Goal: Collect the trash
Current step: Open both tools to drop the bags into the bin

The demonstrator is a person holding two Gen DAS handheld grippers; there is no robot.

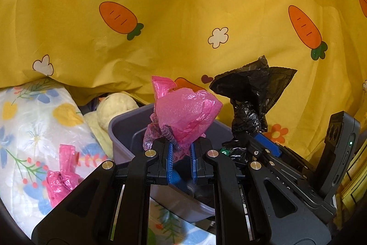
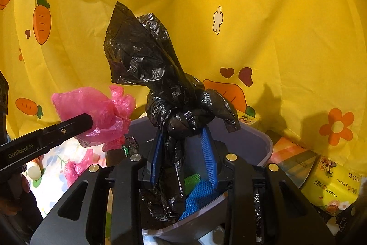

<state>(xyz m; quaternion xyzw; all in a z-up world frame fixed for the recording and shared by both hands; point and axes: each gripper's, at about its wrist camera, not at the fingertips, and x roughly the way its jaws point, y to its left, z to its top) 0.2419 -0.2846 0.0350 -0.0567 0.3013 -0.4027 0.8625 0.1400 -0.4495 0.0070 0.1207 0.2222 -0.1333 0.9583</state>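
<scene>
The left gripper point(image 1: 181, 150) clamps a pink plastic bag point(image 1: 183, 114) whose crumpled length rises straight ahead of its fingers. Beside it, the right gripper point(image 2: 183, 153) pinches a knotted black bag point(image 2: 146, 54), long axis upright, tip leaning left. Both hover over a grey bin point(image 2: 259, 141) on a floral cloth point(image 1: 29, 116), a carrot-print yellow sheet point(image 1: 183, 22) behind.

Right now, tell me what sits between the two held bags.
Nothing: in the right wrist view, only yellow cloth shows behind the gap between the pink bag and black bag.
</scene>
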